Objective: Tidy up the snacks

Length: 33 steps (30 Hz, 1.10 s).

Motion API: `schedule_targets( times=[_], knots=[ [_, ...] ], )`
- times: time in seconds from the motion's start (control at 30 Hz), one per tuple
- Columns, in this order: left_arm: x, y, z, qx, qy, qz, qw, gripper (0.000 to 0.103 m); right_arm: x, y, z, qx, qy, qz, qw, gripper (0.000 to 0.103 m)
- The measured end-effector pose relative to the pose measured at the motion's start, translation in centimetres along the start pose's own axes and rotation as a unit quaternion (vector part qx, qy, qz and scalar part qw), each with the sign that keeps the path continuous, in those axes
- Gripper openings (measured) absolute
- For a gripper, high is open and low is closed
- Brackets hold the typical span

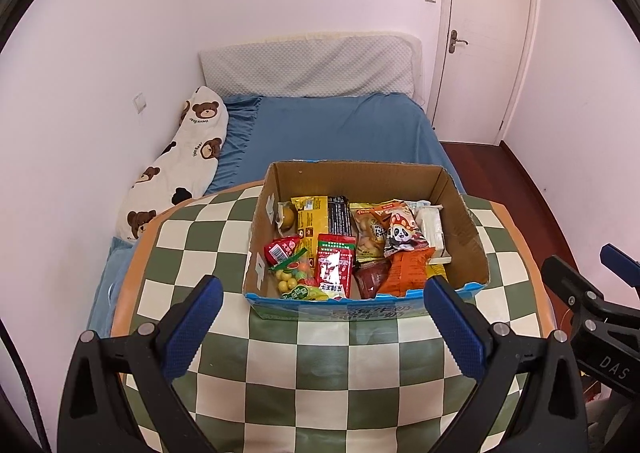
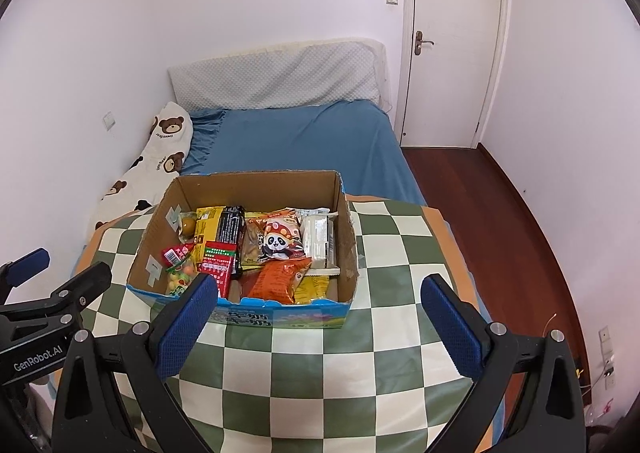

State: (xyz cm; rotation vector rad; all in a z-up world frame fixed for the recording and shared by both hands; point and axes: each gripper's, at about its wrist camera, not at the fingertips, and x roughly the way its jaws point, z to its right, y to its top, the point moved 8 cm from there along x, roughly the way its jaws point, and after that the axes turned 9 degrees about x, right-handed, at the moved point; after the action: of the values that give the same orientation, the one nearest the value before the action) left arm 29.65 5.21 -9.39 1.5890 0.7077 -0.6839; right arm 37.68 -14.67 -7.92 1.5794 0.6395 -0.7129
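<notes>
1. Pale walls, a closed white door (image 2: 452,41) and a bed (image 1: 332,129) with a blue sheet lie behind a table (image 1: 304,373) covered in a green and cream checked cloth.

2. On the table's far side stands an open cardboard box (image 1: 468,225); the snacks (image 1: 344,245) all lie inside it, packets packed flat side by side; among them a panda-print packet (image 2: 280,239), an orange bag (image 2: 276,279) and a red sachet (image 1: 334,267); the cloth around the box carries no loose packets.

3. I hold my left gripper (image 1: 320,321) above the near cloth, jaws wide apart and holding nothing; my right gripper (image 2: 320,321) hangs beside it, jaws likewise spread and bare.

4. As I judge it, snacks gathered in the box would fit either a tidying already done or a sorting yet to come; the pictures do not settle which, so I name no next move.

5. Hard to make out: what lies under the top layer of packets; the print on most wrappers; the near table edge, cut off behind both grippers.
</notes>
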Motion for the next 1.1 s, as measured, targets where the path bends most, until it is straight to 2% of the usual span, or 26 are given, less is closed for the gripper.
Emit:
schedule_targets(
  times=[1.1],
  knots=[
    [-1.00, -0.88, -0.03, -0.009, 0.000, -0.004, 0.9999, 0.103, -0.96, -0.83, 0.56, -0.003, -0.004, 0.004, 1.000, 0.103]
  ],
)
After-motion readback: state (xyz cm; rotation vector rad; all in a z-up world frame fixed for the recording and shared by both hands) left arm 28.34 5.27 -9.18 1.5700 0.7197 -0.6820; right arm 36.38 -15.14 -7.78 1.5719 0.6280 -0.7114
